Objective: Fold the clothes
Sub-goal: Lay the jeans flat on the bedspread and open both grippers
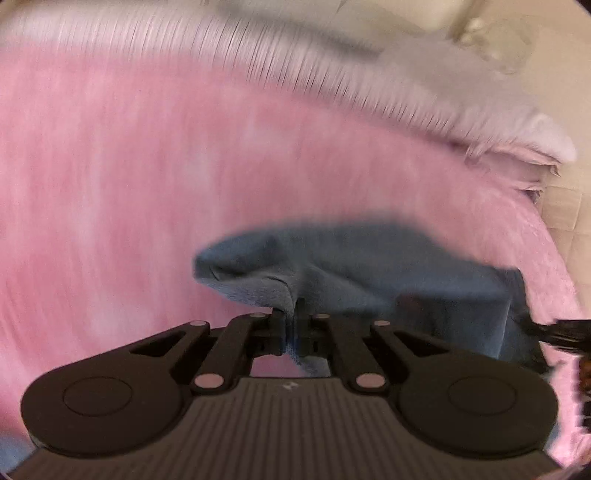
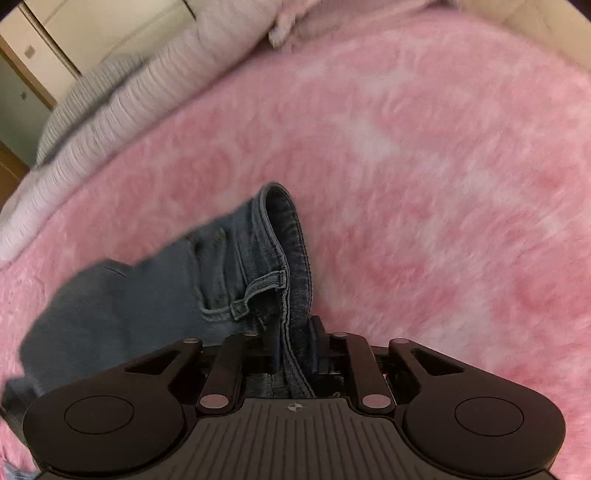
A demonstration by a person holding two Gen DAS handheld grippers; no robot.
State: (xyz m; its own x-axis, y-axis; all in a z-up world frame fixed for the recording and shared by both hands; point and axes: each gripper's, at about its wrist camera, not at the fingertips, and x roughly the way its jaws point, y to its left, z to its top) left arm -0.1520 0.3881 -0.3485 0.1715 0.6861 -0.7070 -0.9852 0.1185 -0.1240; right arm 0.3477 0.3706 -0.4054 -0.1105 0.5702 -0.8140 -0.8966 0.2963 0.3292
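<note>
Blue denim jeans (image 1: pixel 388 273) lie bunched on a fluffy pink blanket (image 1: pixel 147 184). In the left wrist view my left gripper (image 1: pixel 291 314) is shut on a thin fold of the denim, which rises between its black fingers; the picture is blurred. In the right wrist view my right gripper (image 2: pixel 295 332) is shut on the jeans' waistband (image 2: pixel 291 258), beside a belt loop (image 2: pixel 258 291). The rest of the jeans (image 2: pixel 122 306) trails off to the left over the blanket (image 2: pixel 424 184). The other gripper's black tip (image 1: pixel 565 332) shows at the right edge of the left wrist view.
A ribbed pale bedcover (image 1: pixel 258 62) runs along the far side of the pink blanket, also in the right wrist view as a ribbed bedcover (image 2: pixel 110 99). Cream cupboard doors (image 2: pixel 92 29) stand beyond it. Pale floor (image 1: pixel 565 206) shows past the blanket's right edge.
</note>
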